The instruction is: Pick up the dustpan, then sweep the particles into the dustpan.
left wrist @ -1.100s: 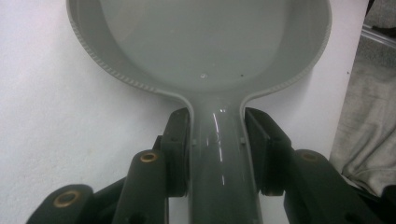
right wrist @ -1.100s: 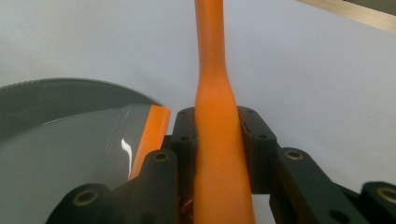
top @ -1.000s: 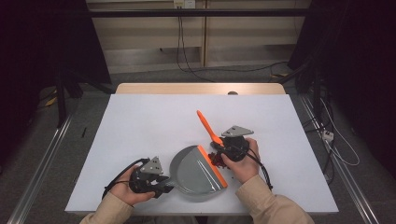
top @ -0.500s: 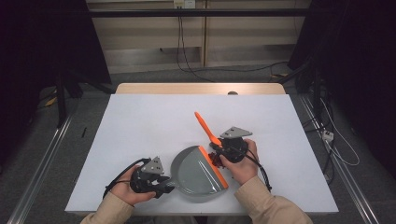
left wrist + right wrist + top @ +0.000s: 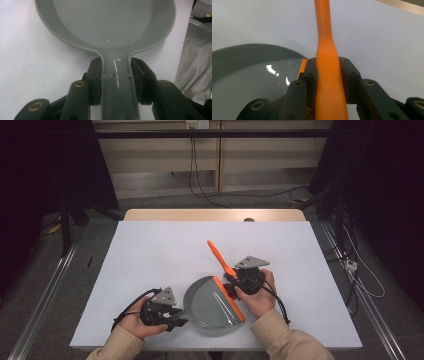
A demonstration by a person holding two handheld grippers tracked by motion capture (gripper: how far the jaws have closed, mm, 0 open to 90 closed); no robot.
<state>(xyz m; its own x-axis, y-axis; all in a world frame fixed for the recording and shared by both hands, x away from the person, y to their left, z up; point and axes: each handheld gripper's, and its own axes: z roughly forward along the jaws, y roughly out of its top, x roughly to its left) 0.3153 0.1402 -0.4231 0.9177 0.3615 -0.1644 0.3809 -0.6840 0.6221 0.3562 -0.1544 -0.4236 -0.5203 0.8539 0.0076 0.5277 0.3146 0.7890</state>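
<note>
Dustpan [image 5: 212, 307] first: it lies flat on the white table [image 5: 150, 250] at the near edge, a grey plastic pan whose orange lip faces my right side. My left gripper [image 5: 116, 75] is clamped on the pan's narrow grey handle [image 5: 117, 82], one jaw on each flank, just behind where the handle widens into the bowl. My right gripper [image 5: 328, 72], just beside the pan's lip, is closed on the orange brush handle [image 5: 325, 62], which rises from between the jaws and slants away from the pan toward the far side of the table. Both things look like light, stiff moulded plastic, glossy enough that I judge they could slip or twist in a loose hold. The pan's handle neck seems the right place to take it, since the bowl is too wide and shallow to pinch. The brush I would hold where its handle thickens, close to the head, so the long thin end does not lever against my jaws.
</note>
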